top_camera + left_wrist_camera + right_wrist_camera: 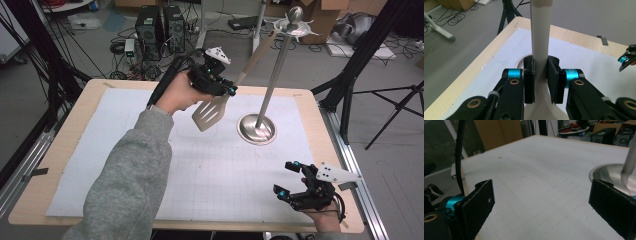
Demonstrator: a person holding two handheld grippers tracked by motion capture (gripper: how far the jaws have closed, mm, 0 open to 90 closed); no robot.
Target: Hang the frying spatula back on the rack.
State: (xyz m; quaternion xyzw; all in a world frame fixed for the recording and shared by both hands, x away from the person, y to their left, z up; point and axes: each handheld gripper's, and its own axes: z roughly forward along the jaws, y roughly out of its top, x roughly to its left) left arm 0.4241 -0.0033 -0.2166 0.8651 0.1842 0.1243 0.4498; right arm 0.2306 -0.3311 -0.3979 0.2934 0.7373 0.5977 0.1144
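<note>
Left claw [231, 90] clenched on spatula [210, 114] neck above bench [60, 150]; right claw [289, 181] released. Risk: handle tip striking stand [272, 80], toppling it.

Open desk below, one post at centre right

I see the stand [258, 127] and the held spatula [212, 113] blocking upper centre; the white mat [125, 130] lower left lies free.

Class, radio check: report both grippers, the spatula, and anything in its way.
Left gripper shut on spatula, held tilted above the mat. Right gripper open, empty, near table's front edge. Metal stand close beside spatula handle; whether they touch, cannot tell.
</note>
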